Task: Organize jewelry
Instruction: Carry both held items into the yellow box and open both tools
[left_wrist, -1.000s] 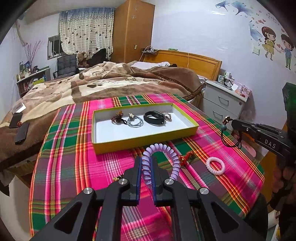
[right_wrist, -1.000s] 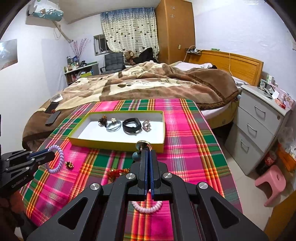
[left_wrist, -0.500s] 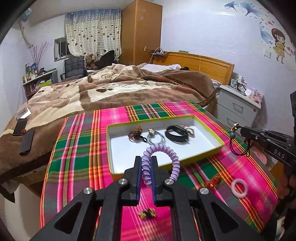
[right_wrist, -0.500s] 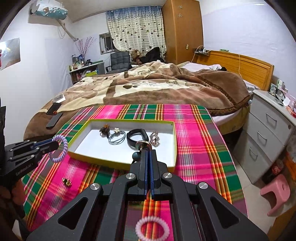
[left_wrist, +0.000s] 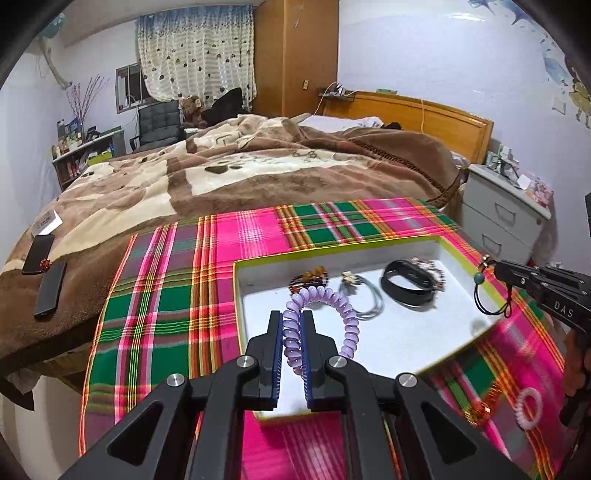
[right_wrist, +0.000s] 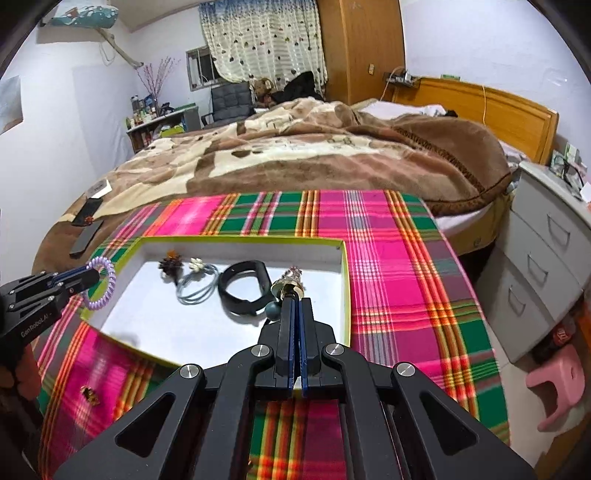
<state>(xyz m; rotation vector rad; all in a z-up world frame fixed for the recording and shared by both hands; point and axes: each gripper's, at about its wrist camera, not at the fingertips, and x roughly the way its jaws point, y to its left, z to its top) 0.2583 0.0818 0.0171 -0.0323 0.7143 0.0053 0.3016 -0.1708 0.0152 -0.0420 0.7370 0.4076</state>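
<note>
Both pairs of fingers are closed on jewelry above the tray: the left gripper (left_wrist: 291, 323) pinches a purple coil bracelet (left_wrist: 325, 302) near the tray's near-left corner, and the right gripper (right_wrist: 295, 306) is clamped nearly flat on a black cord (left_wrist: 493, 299) strung with a teal bead (right_wrist: 274, 310) and a small brass bell (right_wrist: 286, 286), over the tray's right side.

On the plaid tablecloth (left_wrist: 166, 295), the yellow-rimmed white tray (left_wrist: 406, 339) holds four pieces in a row along its far side: a black band (left_wrist: 408, 282), a grey hair tie with a pale flower (left_wrist: 364, 295), a dark beaded piece (left_wrist: 310, 278) at the left end, and a sparkly beaded piece (right_wrist: 293, 275) at the right end, partly hidden.

Only the left wrist view shows a white coil ring (left_wrist: 529, 409) and a blurred red-and-gold trinket (left_wrist: 480, 415) on the cloth near the near-right edge. Only the right wrist view shows a small gold item (right_wrist: 89, 394) on the cloth near the near-left edge.
</note>
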